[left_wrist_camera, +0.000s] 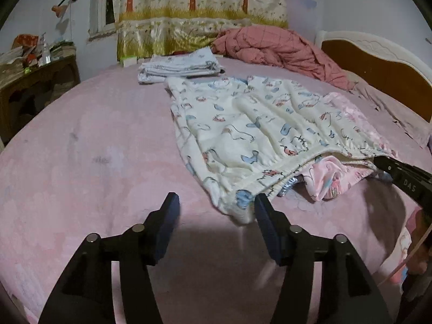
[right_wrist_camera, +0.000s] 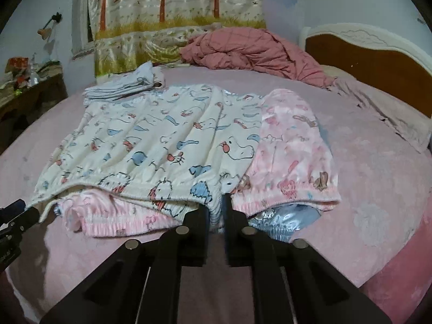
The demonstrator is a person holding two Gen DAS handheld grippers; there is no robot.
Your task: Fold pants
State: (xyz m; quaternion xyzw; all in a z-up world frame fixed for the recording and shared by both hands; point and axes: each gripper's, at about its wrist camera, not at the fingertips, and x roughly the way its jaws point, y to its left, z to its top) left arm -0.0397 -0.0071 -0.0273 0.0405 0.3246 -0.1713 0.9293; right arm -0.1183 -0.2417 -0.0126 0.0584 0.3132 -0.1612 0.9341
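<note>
Two claws sit at the white pants' point(right_wrist_camera: 162, 145) waistband, mid-frame on the bed point(left_wrist_camera: 81, 162): left claw point(left_wrist_camera: 216, 205) spread, empty; right claw point(right_wrist_camera: 217, 202) narrowly parted. Risk: snagging the pink pants point(right_wrist_camera: 291, 148) beneath.

a home bedroom: bed point(left_wrist_camera: 81, 162), headboard point(right_wrist_camera: 364, 51), curtain point(left_wrist_camera: 199, 8).

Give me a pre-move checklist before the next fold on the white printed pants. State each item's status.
1. Left gripper free: ok, fingers apart, nothing between them.
2. Right gripper free: cannot tell, waistband cloth shows between its narrow fingers.
3. White printed pants lying flat on the bed: ok, a few wrinkles.
4. Nothing beneath them: not ok, pink pants and a shiny blue garment lie under the waistband.
5. Folded stack out of the way: ok, beyond the far hem.
</note>
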